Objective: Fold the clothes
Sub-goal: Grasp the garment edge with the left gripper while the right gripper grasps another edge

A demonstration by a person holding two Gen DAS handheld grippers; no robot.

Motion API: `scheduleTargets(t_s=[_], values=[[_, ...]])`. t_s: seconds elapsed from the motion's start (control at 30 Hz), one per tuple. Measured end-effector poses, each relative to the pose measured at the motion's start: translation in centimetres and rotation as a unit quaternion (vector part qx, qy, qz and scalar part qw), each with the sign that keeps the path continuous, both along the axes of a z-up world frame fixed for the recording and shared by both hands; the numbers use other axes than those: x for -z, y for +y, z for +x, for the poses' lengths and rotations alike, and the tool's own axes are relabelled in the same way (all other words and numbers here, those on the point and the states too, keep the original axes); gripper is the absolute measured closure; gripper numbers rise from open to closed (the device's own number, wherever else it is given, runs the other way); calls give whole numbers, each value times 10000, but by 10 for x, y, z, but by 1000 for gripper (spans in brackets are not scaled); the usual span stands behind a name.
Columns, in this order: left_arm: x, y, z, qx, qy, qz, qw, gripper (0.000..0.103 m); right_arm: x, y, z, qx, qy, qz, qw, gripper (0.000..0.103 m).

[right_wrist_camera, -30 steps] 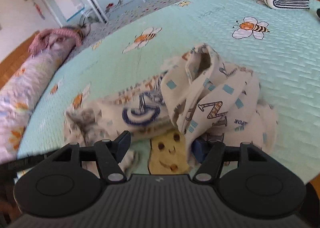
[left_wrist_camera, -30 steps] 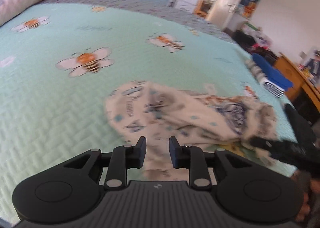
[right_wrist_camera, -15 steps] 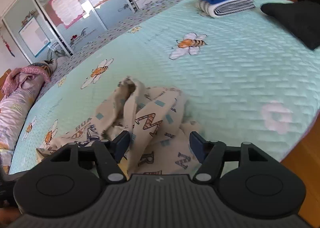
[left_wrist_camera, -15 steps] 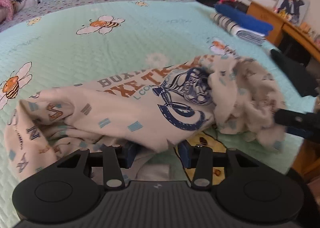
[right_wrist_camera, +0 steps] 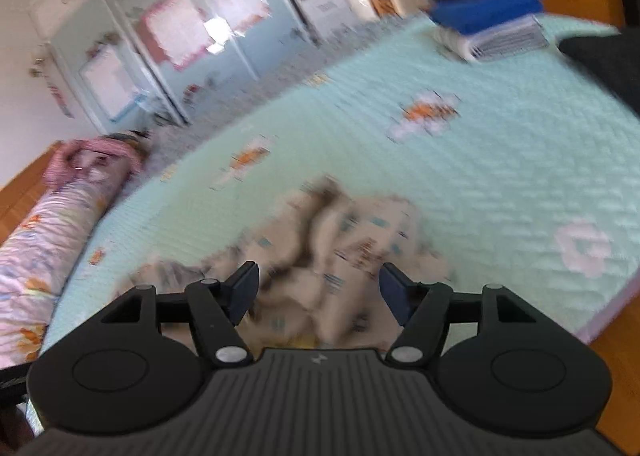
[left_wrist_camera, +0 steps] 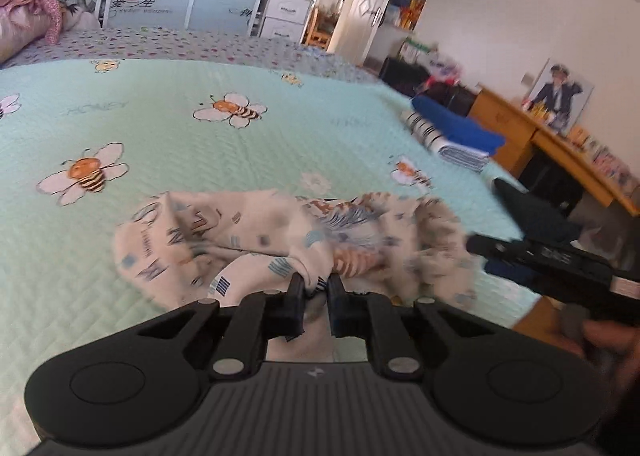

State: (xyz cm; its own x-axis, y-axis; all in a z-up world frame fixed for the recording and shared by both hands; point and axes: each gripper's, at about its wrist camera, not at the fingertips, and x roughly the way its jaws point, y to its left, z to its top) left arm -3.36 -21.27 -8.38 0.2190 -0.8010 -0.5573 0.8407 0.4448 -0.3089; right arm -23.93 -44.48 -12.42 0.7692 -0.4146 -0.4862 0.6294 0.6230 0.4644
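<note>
At lower centre of the left view, left gripper (left_wrist_camera: pixel 316 288) fingers closing on crumpled shirt (left_wrist_camera: pixel 256 240) fold; right gripper (right_wrist_camera: pixel 318 288) fingers wide, gripping nothing, over bed (right_wrist_camera: pixel 500 176).

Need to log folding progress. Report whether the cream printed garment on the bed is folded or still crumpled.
Crumpled, not folded. The cream printed garment lies bunched in loose ridges on the bee bedspread; the left gripper is closing on a fold of it.

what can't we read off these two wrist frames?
- Left wrist: whether the left gripper, jaws closing, has pinched the printed garment; its fingers hide the contact.
- Right wrist: motion blur smears the garment's print and folds; right gripper is open above it.
- Left wrist: hand cut off by the frame edge.
</note>
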Motion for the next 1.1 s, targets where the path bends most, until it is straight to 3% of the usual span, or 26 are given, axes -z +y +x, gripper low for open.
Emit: scheduleTargets(t_s=[0.13,0.3,0.5,0.6,0.63,0.67,0.7,0.8,0.87,0.93,1.0,1.03,1.07,1.1], values=[[21,31,4,-331,350,230,9986,92,-8,25,15,-690,-83,-209,9974,31],[59,38,11,-656,797,848,9910,92,10,51,54,-1335,617,-163,9890,31],[37,32,11,-592,457,480,9960,87,14,31,92,-1059,1038,-369,9883,30],[33,21,11,-539,415,462,9966,85,32,4,117,-804,1339,-34,9877,30],[34,18,10,-510,431,478,9966,85,39,-5,122,-871,1226,261,9883,47],[35,16,9,-483,450,500,9966,85,42,-13,126,-953,1080,491,9884,85],[36,15,8,-449,462,505,9966,85,35,-14,127,-1088,834,508,9893,92],[34,18,9,-385,499,420,9971,85,1,-6,122,-1750,-103,313,9840,92],[32,21,13,-418,536,282,9973,85,-32,10,110,-2411,-856,-25,9667,92],[31,23,17,-494,550,178,9971,85,-49,26,97,-2971,-1151,-130,9478,91],[31,26,20,-580,595,148,9964,85,-46,39,84,-3337,-1049,-62,9368,88],[32,28,21,-622,620,140,9960,85,-37,42,79,-3412,-866,31,9360,81],[32,30,22,-647,648,142,9957,85,-24,44,73,-3406,-568,166,9383,67],[32,31,22,-654,680,153,9954,85,-11,45,67,-3348,-276,301,9414,61]])
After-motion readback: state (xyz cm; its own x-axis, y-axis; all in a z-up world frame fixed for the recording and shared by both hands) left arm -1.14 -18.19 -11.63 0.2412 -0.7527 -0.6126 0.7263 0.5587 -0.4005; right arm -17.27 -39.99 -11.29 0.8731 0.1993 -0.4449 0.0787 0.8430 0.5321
